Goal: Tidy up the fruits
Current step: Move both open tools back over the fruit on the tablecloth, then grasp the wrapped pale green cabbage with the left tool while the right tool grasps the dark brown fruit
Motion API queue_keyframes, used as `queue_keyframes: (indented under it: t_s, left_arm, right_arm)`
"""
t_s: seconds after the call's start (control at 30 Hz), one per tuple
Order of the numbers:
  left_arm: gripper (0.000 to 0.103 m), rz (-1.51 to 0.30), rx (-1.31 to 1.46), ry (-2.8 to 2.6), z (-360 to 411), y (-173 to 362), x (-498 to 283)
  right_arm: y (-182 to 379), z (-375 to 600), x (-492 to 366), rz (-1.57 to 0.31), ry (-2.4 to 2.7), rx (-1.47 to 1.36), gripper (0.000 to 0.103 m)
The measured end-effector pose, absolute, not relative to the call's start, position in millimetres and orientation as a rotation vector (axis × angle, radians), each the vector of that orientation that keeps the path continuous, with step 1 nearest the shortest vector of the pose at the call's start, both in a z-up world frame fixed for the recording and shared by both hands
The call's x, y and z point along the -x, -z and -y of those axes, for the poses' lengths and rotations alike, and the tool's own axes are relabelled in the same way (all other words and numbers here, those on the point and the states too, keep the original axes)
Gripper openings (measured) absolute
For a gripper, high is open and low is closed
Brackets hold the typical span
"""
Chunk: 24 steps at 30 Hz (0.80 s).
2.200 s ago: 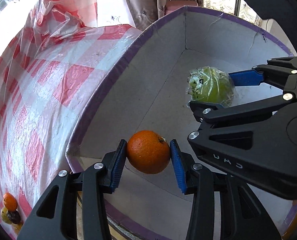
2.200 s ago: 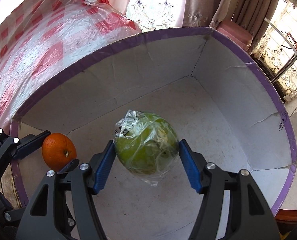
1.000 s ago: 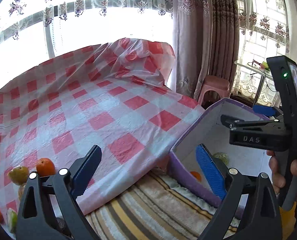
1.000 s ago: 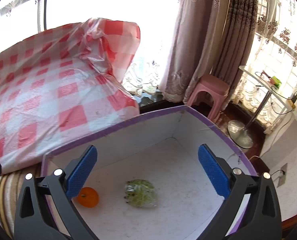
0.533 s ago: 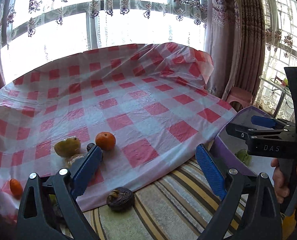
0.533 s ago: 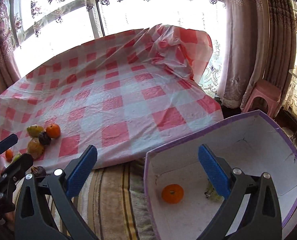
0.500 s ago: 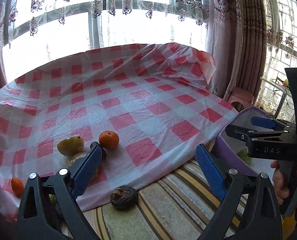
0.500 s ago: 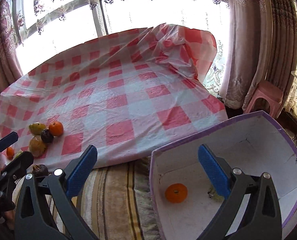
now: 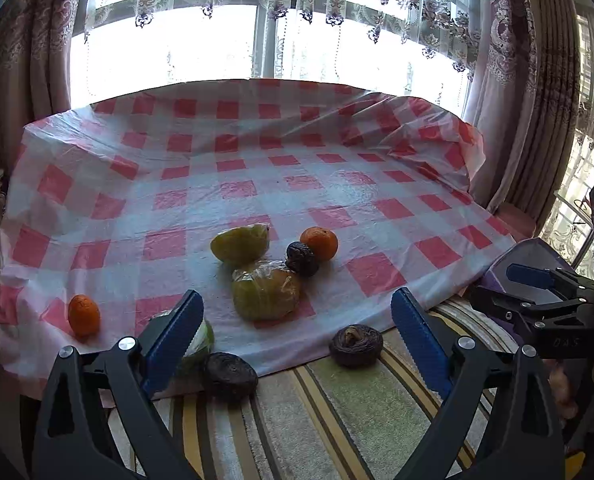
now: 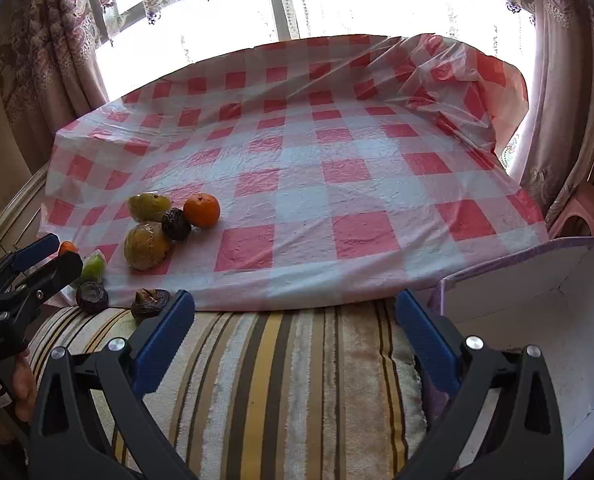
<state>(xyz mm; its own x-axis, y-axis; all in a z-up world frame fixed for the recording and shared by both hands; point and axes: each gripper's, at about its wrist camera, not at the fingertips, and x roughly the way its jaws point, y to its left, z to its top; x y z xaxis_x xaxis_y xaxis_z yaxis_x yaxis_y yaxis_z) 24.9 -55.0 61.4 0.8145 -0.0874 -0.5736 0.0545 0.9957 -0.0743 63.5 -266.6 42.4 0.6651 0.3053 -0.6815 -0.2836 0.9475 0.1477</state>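
Fruit lies on the red-checked cloth (image 9: 257, 160): a yellow-green mango (image 9: 239, 245), a wrapped yellow-green fruit (image 9: 265, 294), an orange (image 9: 319, 243), a dark wrinkled fruit (image 9: 302, 258) and a small orange (image 9: 83, 314) at the left. Two dark round fruits (image 9: 228, 376) (image 9: 355, 345) lie on the striped mat. My left gripper (image 9: 295, 340) is open and empty above them. My right gripper (image 10: 293, 338) is open and empty over the mat (image 10: 297, 380), left of the purple-rimmed white box (image 10: 545, 320). The same fruit cluster (image 10: 165, 224) shows in the right wrist view.
A green wrapped fruit (image 9: 201, 340) sits partly hidden behind my left finger. The right gripper's body (image 9: 553, 320) is at the right in the left wrist view; the left one (image 10: 13, 280) is at the left in the right wrist view. Curtains and a window stand behind.
Both grippers let go of the orange and the wrapped green fruit in the box, rose out and swung left. The fruit cluster on the cloth is now in front of my left gripper.
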Motion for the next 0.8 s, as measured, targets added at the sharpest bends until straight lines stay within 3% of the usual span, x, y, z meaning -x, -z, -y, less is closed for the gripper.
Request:
queue_keyframes:
  t_s: [0.5,0.8]
  left_arm:
    - [0.091,-0.674,0.147,0.005,7.4,-41.8,-12.8]
    - [0.090,-0.726,0.230,-0.045,-15.8,-31.7,-19.5]
  right_arm:
    - [-30.3,179.7,-69.1,-0.851,-0.503,0.125,0.100]
    - [-15.2,144.1,-79.8,-0.918,-0.538,0.191,0.083]
